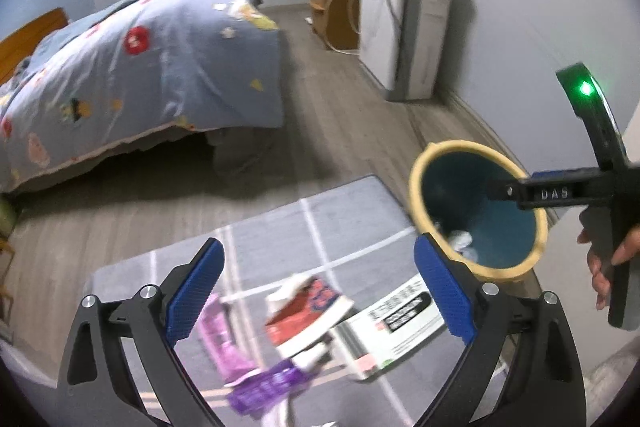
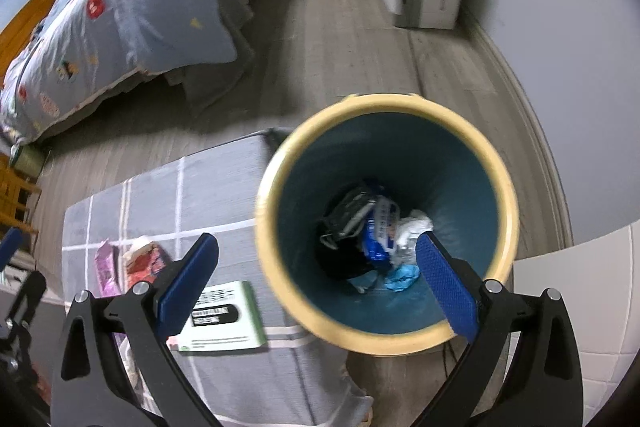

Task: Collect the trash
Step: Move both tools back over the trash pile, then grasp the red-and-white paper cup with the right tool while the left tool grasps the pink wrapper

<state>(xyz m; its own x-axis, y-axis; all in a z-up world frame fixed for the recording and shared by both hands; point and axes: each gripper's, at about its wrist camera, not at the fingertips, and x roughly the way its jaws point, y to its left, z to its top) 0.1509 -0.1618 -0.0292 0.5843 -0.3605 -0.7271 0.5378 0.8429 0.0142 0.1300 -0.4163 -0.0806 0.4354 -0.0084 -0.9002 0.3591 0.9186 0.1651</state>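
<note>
Both grippers empty, trash split between rug and bin.
Left wrist: your left gripper (image 1: 320,291) gapes wide over boxes (image 1: 310,315) on the rug (image 1: 352,203). Right wrist: your right gripper (image 2: 316,279) spread wide above the bin (image 2: 496,163), wrappers (image 2: 380,231) inside.

The wooden floor (image 1: 352,131) carries a grey rug (image 1: 280,227) with white lines. On the rug lie a white and green box (image 1: 394,327), a red and white packet (image 1: 308,315) and two purple wrappers (image 1: 224,339). The bin (image 2: 500,187) with a yellow rim stands at the rug's corner.
</note>
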